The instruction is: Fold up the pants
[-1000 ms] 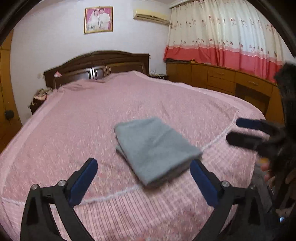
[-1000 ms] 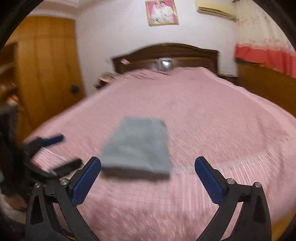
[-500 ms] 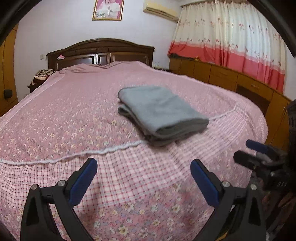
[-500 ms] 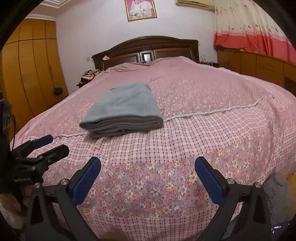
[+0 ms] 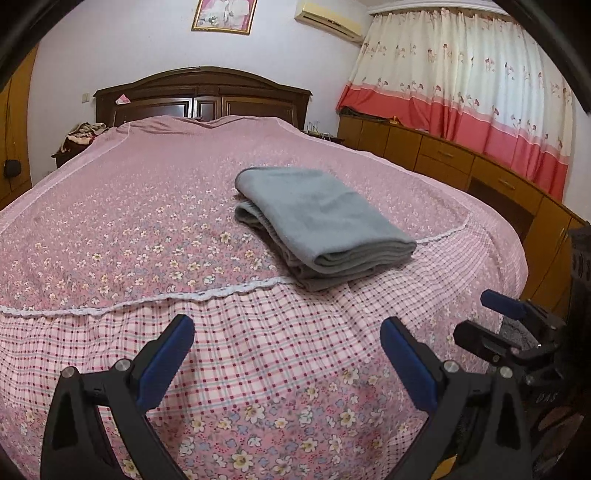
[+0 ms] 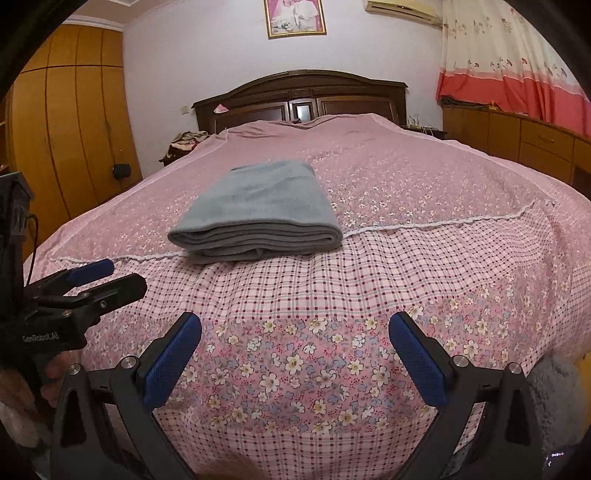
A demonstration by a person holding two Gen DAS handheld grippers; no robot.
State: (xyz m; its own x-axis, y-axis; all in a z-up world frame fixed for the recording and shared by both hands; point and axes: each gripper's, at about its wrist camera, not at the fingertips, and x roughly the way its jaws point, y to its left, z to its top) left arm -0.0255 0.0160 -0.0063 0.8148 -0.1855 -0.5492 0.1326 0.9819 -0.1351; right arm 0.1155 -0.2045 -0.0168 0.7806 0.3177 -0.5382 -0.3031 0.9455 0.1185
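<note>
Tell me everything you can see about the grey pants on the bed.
The grey pants are folded into a compact, roughly rectangular stack of several layers, in a soft, fleece-like fabric. The rounded fold faces the cameras, with layered edges showing beneath it. They lie flat on the pink floral bedspread, their near edge at the white lace seam. Only the bedspread touches them; the left claw and right claw are open and held back.

The folded grey pants [image 5: 325, 218] hide the bedspread [image 5: 147, 206] beneath them, and their inner layers cannot be counted. At six o'clock each view's edge cuts off the handles of the left gripper [image 5: 286, 360] and right gripper [image 6: 295, 354]. The framed picture [image 6: 294, 16] at twelve o'clock is cropped, its figures too small to tell.
</note>
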